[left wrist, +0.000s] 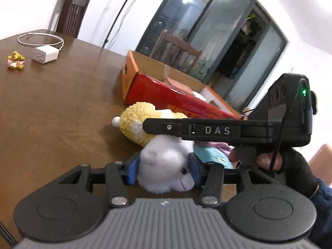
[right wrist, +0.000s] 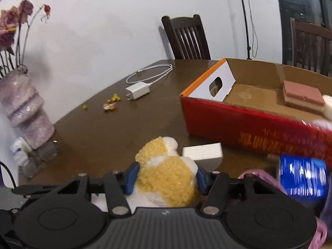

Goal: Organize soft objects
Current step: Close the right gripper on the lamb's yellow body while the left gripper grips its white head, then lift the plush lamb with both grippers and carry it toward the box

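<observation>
Gripping a white plush toy [left wrist: 166, 166] between its blue pads, the left gripper [left wrist: 165, 169] is seen in the left wrist view, the toy's head squeezed between the two fingers just above the brown desk [left wrist: 62, 108]; in the right wrist view the right gripper [right wrist: 166, 178] is closed in the same way on a yellow-and-white plush toy [right wrist: 166, 178], which fills the gap between its pads. Only the left view shows the right gripper from outside, as a black bar marked DAS [left wrist: 217, 130] crossing in front of the yellow toy [left wrist: 137, 120], with a gloved hand [left wrist: 290, 166] on its handle; a blue-and-purple soft item [left wrist: 213, 153] lies just behind the white toy, partly hidden by that bar. Only the right view shows the inside of the red cardboard box [right wrist: 249, 124], near the desk's right edge, with a pink sponge block [right wrist: 300, 95] lying in it; a white foam block [right wrist: 202, 151] rests on the desk between the yellow toy and the box, and a blurred blue package [right wrist: 303, 178] is seen at the right. Toward the far edge of the desk a white charger with coiled cable [right wrist: 138, 91] and scattered dried petals [right wrist: 111, 104] are seen in both views; a vase of dried flowers [right wrist: 25, 112] at the left edge and a dark chair [right wrist: 186, 39] behind the desk are also recorded.
</observation>
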Tool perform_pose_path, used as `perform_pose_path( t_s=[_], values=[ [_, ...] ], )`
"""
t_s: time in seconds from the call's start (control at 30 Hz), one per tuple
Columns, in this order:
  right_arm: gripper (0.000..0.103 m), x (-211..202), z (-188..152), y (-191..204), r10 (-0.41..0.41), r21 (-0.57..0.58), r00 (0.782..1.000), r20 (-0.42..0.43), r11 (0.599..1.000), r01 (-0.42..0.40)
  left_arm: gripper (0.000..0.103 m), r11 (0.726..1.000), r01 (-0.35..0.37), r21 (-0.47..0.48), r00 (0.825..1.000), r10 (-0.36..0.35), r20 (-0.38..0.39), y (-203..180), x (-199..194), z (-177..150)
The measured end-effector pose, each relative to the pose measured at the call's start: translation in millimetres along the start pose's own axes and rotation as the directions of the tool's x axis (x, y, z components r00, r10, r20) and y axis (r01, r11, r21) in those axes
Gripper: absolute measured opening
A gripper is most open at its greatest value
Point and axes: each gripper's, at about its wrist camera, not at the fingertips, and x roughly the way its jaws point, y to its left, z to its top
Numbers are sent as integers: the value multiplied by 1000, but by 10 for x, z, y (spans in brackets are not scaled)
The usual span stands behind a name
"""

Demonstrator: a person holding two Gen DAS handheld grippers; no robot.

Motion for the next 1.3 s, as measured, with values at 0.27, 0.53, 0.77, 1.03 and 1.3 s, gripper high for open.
perform_pose_path(
  t_s=[0.27,0.53,0.77,1.03,1.3],
  values=[
    [53,-659,-582,247,-51,62,995,85,997,46,50,993,114,37,993,-113,-36,-309,-372,-333],
    [53,-1642,-1131,30,-205,160,963,176,971,178,50,953,273,134,957,-254,-141,-986,-141,-568],
    [53,-1849,-1560,-387,-310,283,938,153,924,258,54,946,251,203,951,-202,-234,-1312,242,-780],
    [58,-2052,-1703,-535,-285,340,938,197,917,207,66,971,95,220,984,-59,-166,-1186,197,-635],
    [66,-2181,-1731,-395,-181,279,969,168,952,129,65,984,-95,150,993,104,-53,-1146,121,-435]
  ],
)
